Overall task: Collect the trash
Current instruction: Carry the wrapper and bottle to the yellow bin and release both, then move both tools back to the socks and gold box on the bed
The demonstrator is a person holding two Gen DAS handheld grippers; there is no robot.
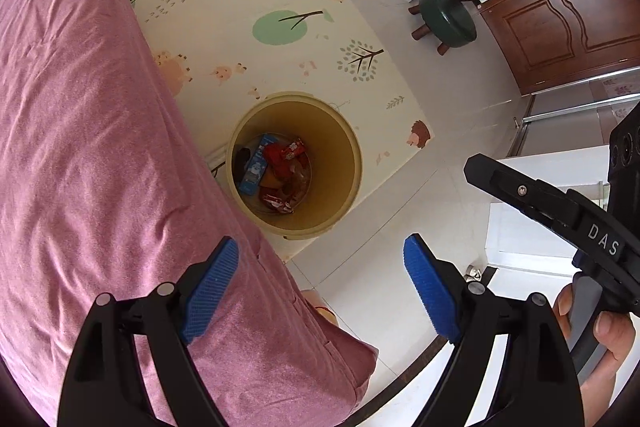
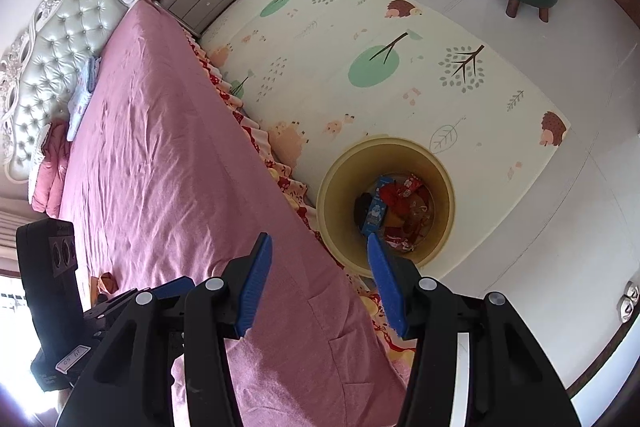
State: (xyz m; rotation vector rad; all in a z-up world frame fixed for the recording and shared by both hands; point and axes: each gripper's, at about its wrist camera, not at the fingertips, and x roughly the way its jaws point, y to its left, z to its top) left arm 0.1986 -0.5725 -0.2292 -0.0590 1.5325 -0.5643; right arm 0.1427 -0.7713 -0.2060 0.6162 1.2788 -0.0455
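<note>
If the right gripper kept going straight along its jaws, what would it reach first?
Probably the pink bedspread near the bed's edge; the right gripper is open and empty, the yellow bin lying just right of that line. Depth is unclear.

We read only "DAS", in white letters on the black body of the right hand-held gripper; other print stays illegible.

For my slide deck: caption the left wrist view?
Open left tool above a yellow bin holding wrappers, beside a pink bed.
</note>
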